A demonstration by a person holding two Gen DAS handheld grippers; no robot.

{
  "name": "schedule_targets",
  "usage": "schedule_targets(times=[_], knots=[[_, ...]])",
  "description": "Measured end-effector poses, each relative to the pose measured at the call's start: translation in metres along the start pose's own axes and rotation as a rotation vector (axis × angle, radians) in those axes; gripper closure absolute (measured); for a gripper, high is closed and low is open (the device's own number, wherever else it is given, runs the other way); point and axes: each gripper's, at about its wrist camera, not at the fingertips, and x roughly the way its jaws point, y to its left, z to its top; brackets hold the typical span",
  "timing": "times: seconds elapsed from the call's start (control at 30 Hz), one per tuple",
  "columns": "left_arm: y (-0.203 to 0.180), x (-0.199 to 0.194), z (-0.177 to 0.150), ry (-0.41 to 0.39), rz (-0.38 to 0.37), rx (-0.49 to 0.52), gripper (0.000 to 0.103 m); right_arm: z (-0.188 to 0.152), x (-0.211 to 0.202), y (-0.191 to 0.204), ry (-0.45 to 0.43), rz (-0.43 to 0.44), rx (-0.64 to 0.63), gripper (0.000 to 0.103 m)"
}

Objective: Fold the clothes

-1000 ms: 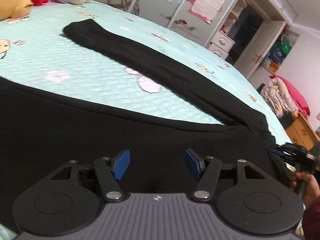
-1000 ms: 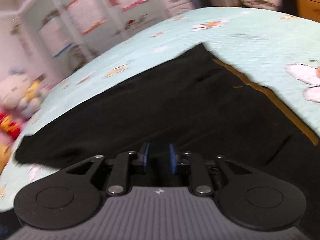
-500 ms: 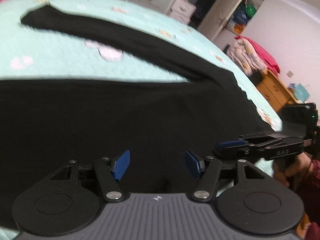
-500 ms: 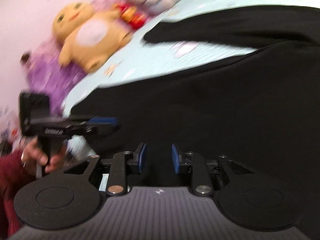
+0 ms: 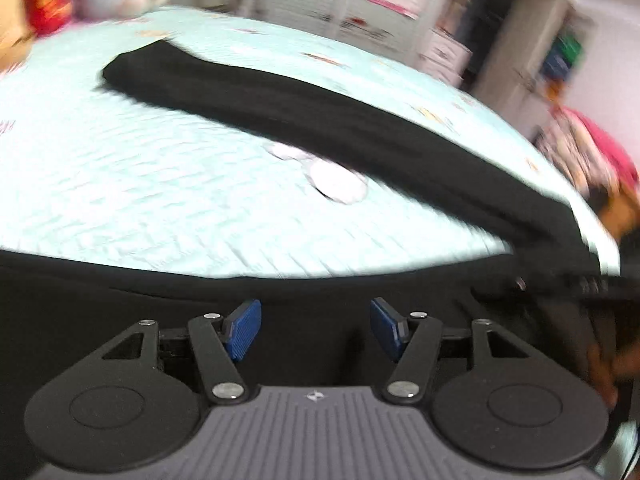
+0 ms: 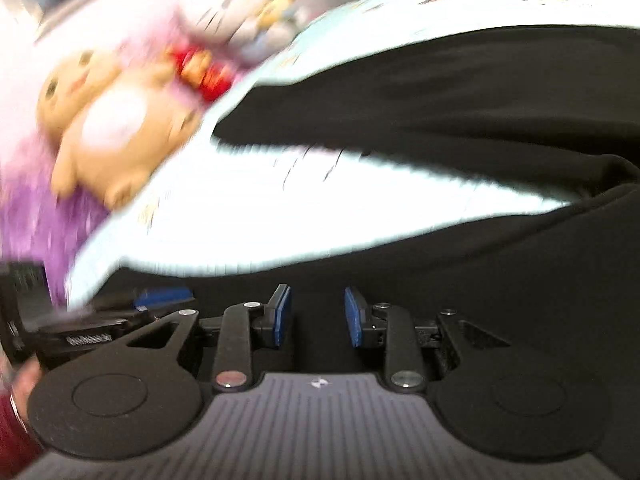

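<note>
A black garment lies spread on the light blue bed [image 5: 120, 168]. Its long limb [image 5: 320, 136] runs from upper left to right, and its wide body [image 5: 100, 300] lies under my left gripper [image 5: 314, 328]. That gripper is open wide and low over the cloth, with nothing between its blue pads [image 5: 242, 330]. The right gripper [image 5: 580, 280] shows blurred at the right edge, held by a hand [image 5: 612, 368]. In the right wrist view the right gripper [image 6: 317, 316] stands narrowly open just above the garment body [image 6: 520, 280]. The limb [image 6: 460, 92] lies beyond, and the left gripper [image 6: 120, 320] is at lower left.
Plush toys [image 6: 112, 128] sit at the head of the bed, also blurred in the left wrist view [image 5: 48, 8]. White cabinets [image 5: 440, 40] stand behind the bed. A pink pile of clothes [image 5: 600, 148] lies off the bed's right side.
Both views have swung and are blurred by motion. The left view turned back toward the limb and toys. The right view came lower over the garment body; both grippers stay close together.
</note>
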Motion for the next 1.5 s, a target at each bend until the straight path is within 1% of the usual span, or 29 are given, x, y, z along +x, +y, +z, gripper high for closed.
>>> schedule_targets(times=[0.07, 0.13, 0.17, 0.27, 0.3, 0.33, 0.37, 0.4, 0.43, 0.5, 0.53, 0.57, 0.63, 0.67, 0.7, 0.73, 0.8, 0.83, 0.9, 1.0, 1.03, 1.1, 1.2, 1.23, 1.3, 1.4, 1.43, 1.47, 1.5], knots=[[0.000, -0.012, -0.002, -0.004, -0.032, -0.019, 0.040, -0.007, -0.017, 0.007, -0.020, 0.030, -0.019, 0.072], [-0.008, -0.026, -0.010, 0.024, -0.107, 0.028, 0.040, -0.018, -0.036, 0.014, -0.020, 0.065, -0.047, 0.070], [-0.012, -0.033, -0.017, 0.050, -0.163, 0.051, 0.040, -0.026, -0.047, 0.016, -0.002, 0.087, -0.068, 0.069], [-0.027, -0.043, -0.037, 0.152, -0.314, 0.109, 0.040, -0.049, -0.073, 0.022, 0.116, 0.138, -0.126, 0.067], [-0.031, -0.041, -0.040, 0.174, -0.338, 0.122, 0.040, -0.056, -0.082, 0.023, 0.155, 0.155, -0.146, 0.065], [-0.035, -0.036, -0.040, 0.181, -0.340, 0.129, 0.040, -0.063, -0.088, 0.022, 0.192, 0.163, -0.159, 0.063], [-0.039, -0.030, -0.040, 0.189, -0.341, 0.137, 0.040, -0.065, -0.089, 0.019, 0.220, 0.157, -0.172, 0.057], [-0.043, -0.024, -0.039, 0.197, -0.343, 0.145, 0.039, -0.068, -0.090, 0.016, 0.247, 0.150, -0.185, 0.055], [-0.047, -0.018, -0.039, 0.205, -0.344, 0.153, 0.039, -0.070, -0.090, 0.013, 0.275, 0.144, -0.197, 0.055], [-0.054, -0.007, -0.038, 0.220, -0.348, 0.169, 0.039, -0.060, -0.081, 0.005, 0.291, 0.183, -0.179, 0.055], [-0.058, -0.001, -0.038, 0.228, -0.349, 0.177, 0.039, -0.049, -0.070, 0.002, 0.284, 0.185, -0.173, 0.055], [-0.060, 0.006, -0.033, 0.224, -0.328, 0.181, 0.041, -0.039, -0.059, -0.002, 0.277, 0.186, -0.166, 0.058], [-0.061, 0.020, -0.016, 0.158, -0.194, 0.222, 0.042, -0.016, -0.033, -0.009, 0.218, 0.107, -0.176, 0.068], [-0.062, 0.026, -0.007, 0.119, -0.120, 0.248, 0.043, -0.005, -0.020, -0.013, 0.178, 0.054, -0.175, 0.081], [-0.061, 0.031, 0.000, 0.088, -0.057, 0.259, 0.046, -0.004, -0.024, -0.012, 0.142, 0.050, -0.162, 0.085], [-0.056, 0.034, 0.006, 0.076, -0.032, 0.233, 0.050, -0.003, -0.027, -0.012, 0.107, 0.045, -0.149, 0.085], [-0.045, 0.026, 0.013, 0.066, -0.073, 0.123, 0.049, -0.002, -0.033, -0.012, 0.036, 0.037, -0.123, 0.082], [-0.043, 0.018, 0.011, 0.053, -0.089, 0.106, 0.046, -0.001, -0.037, -0.012, 0.001, 0.032, -0.109, 0.080], [-0.043, 0.004, 0.003, 0.049, -0.112, 0.129, 0.043, 0.000, -0.043, -0.011, -0.069, 0.024, -0.083, 0.075], [-0.047, -0.006, -0.017, 0.123, -0.231, 0.114, 0.042, -0.021, -0.078, -0.021, -0.079, -0.015, -0.104, 0.075], [-0.052, -0.005, -0.022, 0.143, -0.248, 0.130, 0.042, -0.028, -0.090, -0.026, -0.083, -0.029, -0.097, 0.075], [-0.067, 0.001, -0.026, 0.162, -0.241, 0.204, 0.041, -0.037, -0.102, -0.043, -0.083, -0.078, -0.056, 0.075], [-0.081, 0.016, -0.029, 0.145, -0.157, 0.287, 0.041, -0.033, -0.099, -0.067, -0.099, -0.158, 0.032, 0.075], [-0.079, 0.019, -0.027, 0.140, -0.145, 0.271, 0.041, -0.026, -0.093, -0.073, -0.113, -0.146, 0.067, 0.075], [-0.071, 0.023, -0.022, 0.139, -0.139, 0.226, 0.041, -0.012, -0.078, -0.079, -0.134, -0.167, 0.110, 0.075], [-0.059, 0.018, -0.019, 0.133, -0.108, 0.196, 0.041, 0.004, -0.055, -0.074, -0.153, -0.158, 0.108, 0.074], [-0.055, 0.012, -0.019, 0.127, -0.096, 0.184, 0.041, 0.006, -0.051, -0.071, -0.162, -0.150, 0.099, 0.072], [-0.048, 0.006, -0.018, 0.119, -0.087, 0.160, 0.041, 0.008, -0.048, -0.069, -0.171, -0.143, 0.090, 0.066], [-0.043, -0.002, -0.019, 0.112, -0.084, 0.141, 0.042, 0.010, -0.044, -0.066, -0.180, -0.135, 0.080, 0.066]])
